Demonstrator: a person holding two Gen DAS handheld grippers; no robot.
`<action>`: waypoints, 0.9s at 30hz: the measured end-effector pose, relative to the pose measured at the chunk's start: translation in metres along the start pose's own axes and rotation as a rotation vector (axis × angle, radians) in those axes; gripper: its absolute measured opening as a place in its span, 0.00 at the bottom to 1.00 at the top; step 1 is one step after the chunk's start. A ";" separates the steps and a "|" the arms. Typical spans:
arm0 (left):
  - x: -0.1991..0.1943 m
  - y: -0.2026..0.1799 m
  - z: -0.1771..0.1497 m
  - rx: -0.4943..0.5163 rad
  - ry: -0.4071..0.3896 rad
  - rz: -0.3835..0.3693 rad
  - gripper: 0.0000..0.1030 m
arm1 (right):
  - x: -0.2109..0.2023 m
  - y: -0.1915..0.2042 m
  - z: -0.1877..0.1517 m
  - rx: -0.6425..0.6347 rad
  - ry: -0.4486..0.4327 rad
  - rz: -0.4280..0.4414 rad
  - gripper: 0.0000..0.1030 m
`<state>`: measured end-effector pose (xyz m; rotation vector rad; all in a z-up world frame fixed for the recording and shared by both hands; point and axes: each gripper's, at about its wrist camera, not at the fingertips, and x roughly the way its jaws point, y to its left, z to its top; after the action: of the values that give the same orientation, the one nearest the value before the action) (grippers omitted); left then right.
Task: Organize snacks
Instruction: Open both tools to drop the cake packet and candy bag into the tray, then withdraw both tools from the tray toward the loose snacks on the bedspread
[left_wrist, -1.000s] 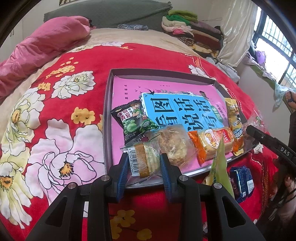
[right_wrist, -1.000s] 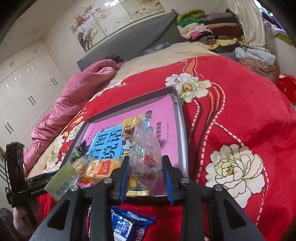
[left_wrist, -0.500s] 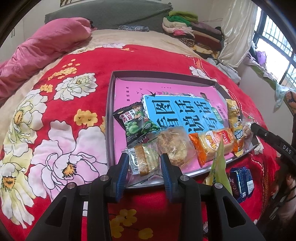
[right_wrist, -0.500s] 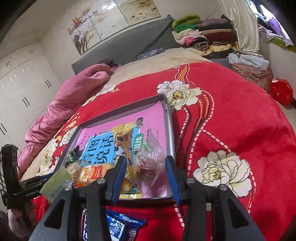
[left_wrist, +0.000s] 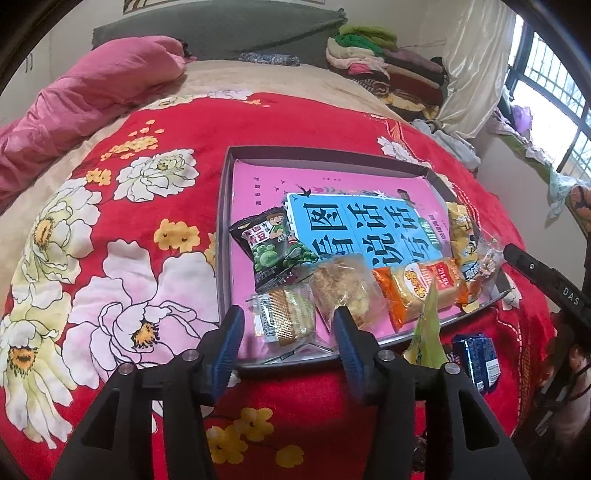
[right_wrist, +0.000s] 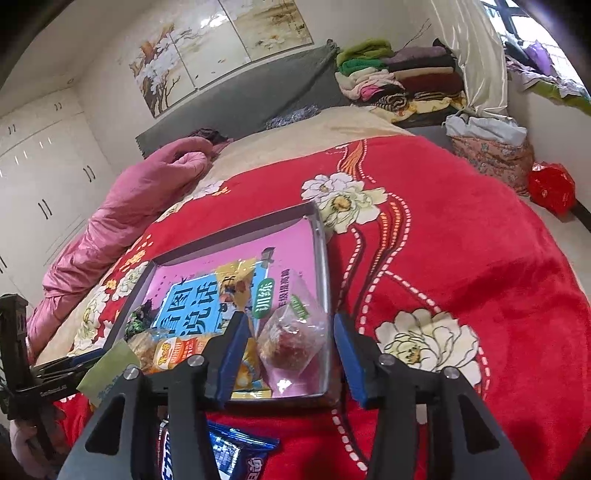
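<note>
A grey tray lies on the red flowered blanket, lined with a pink and blue book. My left gripper stands at its near edge, jaws opening. A clear-wrapped biscuit packet lies between the pads, untouched. Beside it sit a green pea pack, a floss cake and an orange pack. My right gripper is at the tray's near right corner, jaws opening. A clear bag with a red snack rests in the tray between its pads, free of them.
A green packet leans at the tray's front edge and a blue packet lies on the blanket below it. A yellow pack lies on the book. A pink quilt and folded clothes are at the back.
Both grippers have opened. The left pads have come off the biscuit packet, the right pads off the clear bag, which has sunk into the tray's corner.
</note>
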<state>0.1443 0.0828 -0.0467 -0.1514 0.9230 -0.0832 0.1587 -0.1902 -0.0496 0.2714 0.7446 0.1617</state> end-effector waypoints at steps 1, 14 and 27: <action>-0.001 0.000 0.000 -0.001 -0.002 -0.001 0.53 | -0.001 -0.001 0.000 0.003 -0.001 -0.003 0.47; -0.020 0.002 0.002 -0.022 -0.029 -0.017 0.66 | -0.012 0.013 0.000 -0.054 -0.037 0.005 0.47; -0.042 0.003 0.001 -0.060 -0.064 -0.053 0.69 | -0.026 0.041 -0.008 -0.126 -0.050 0.068 0.59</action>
<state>0.1200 0.0911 -0.0137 -0.2333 0.8585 -0.0993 0.1325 -0.1561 -0.0267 0.1803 0.6729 0.2640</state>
